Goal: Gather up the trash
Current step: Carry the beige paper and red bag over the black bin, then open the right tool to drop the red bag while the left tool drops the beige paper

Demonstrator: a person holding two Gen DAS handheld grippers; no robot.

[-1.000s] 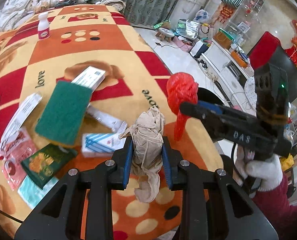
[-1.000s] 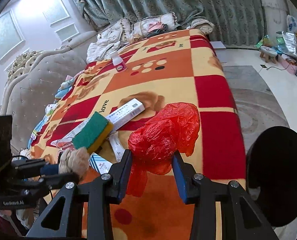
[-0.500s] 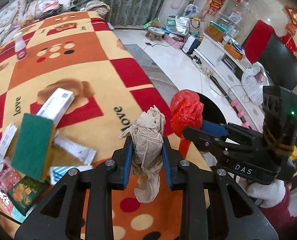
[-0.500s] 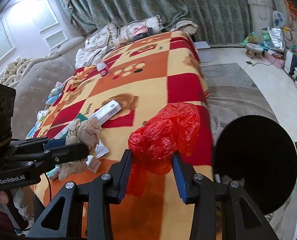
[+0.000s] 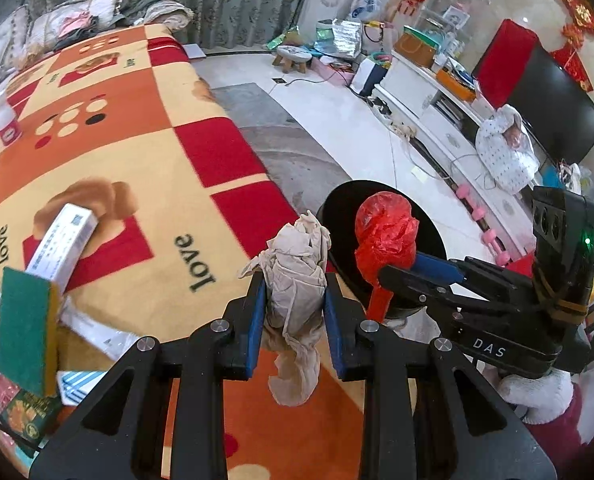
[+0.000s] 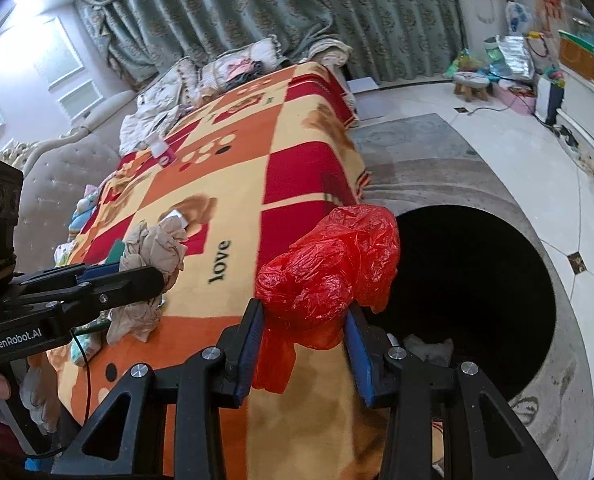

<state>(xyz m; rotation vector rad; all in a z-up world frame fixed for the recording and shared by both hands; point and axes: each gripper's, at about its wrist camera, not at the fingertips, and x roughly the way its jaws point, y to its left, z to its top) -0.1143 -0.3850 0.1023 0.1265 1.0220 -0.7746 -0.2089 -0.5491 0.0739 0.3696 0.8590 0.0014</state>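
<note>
My left gripper is shut on a crumpled beige paper wad, held above the near edge of the patterned bed cover. To its right, my right gripper is shut on a scrunched red plastic bag. The red bag hangs over the rim of a round black bin standing on the floor beside the bed. The bin is partly hidden behind the bag and the right gripper's arm. The paper wad also shows at the left of the right wrist view.
On the bed cover lie a green sponge, a white box, several wrappers and packets and a small white bottle. A grey rug, a stool and a TV cabinet occupy the floor to the right.
Both grippers have swung right, from over the littered bed cover toward its edge. The black bin has come into fuller view, with the red bag now above it. Both grips are unchanged.
</note>
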